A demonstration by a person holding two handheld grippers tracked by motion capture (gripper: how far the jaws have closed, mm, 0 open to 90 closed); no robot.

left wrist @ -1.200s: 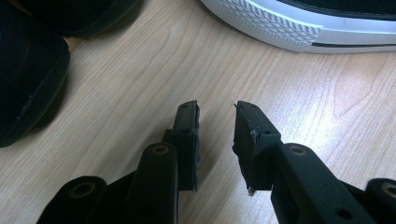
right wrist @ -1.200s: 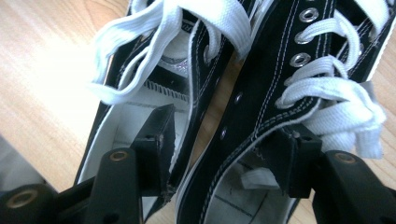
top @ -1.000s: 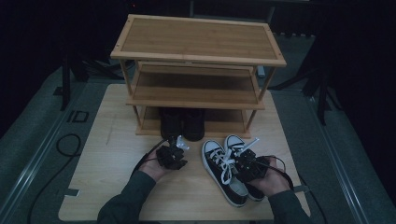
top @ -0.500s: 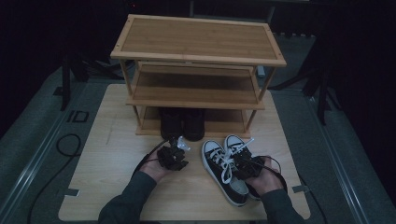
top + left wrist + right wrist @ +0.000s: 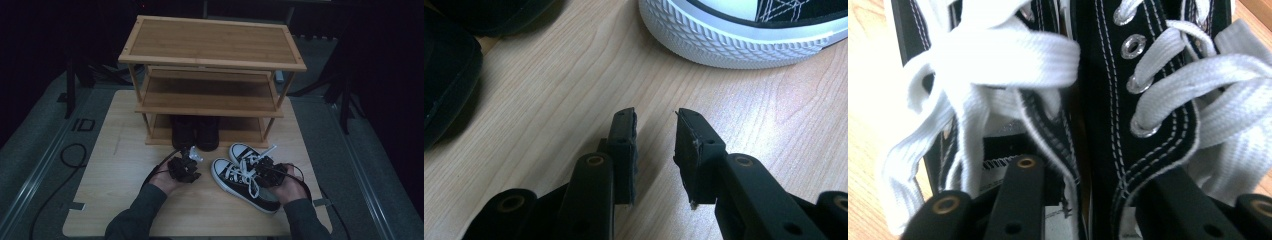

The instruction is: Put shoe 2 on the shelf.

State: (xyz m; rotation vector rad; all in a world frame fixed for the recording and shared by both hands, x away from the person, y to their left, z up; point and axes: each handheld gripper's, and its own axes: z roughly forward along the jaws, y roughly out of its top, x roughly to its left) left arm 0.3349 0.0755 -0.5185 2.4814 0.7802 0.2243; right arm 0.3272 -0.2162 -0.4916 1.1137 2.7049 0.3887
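So: the wooden tabletop (image 5: 125, 200) carries a three-tier bamboo shoe rack (image 5: 212, 75) at the back. Top and middle shelves look bare. The bottom shelf holds a pair of dark shoes (image 5: 195, 132), side by side, toes toward you.

The black-and-white sneakers (image 5: 245, 175) sit on the tabletop just in front of the rack, right of centre, touching each other, toes pointing toward the rack.

Your right gripper (image 5: 270, 172) is over the pair at the openings. In the right gripper view one jaw goes inside each sneaker, so the two inner collars sit pinched between them. The jaws have just been closing and look clenched on the sneakers; pad contact itself is hidden under laces and canvas, so treat the grip as likely, not confirmed.

Your left gripper (image 5: 184, 169) rests on the tabletop near the sneaker toe; jaws released, nothing between them, bare wood showing in the gap in the left gripper view.

To do this step well:
- Squeeze both collars together firmly before lifting, or one sneaker may drop.
- Keep the white laces (image 5: 998, 55) out of the pinch; loose ends could snag on the rack post.
- Lift level, toes slightly up.
- My guess is a free upper shelf is the target.
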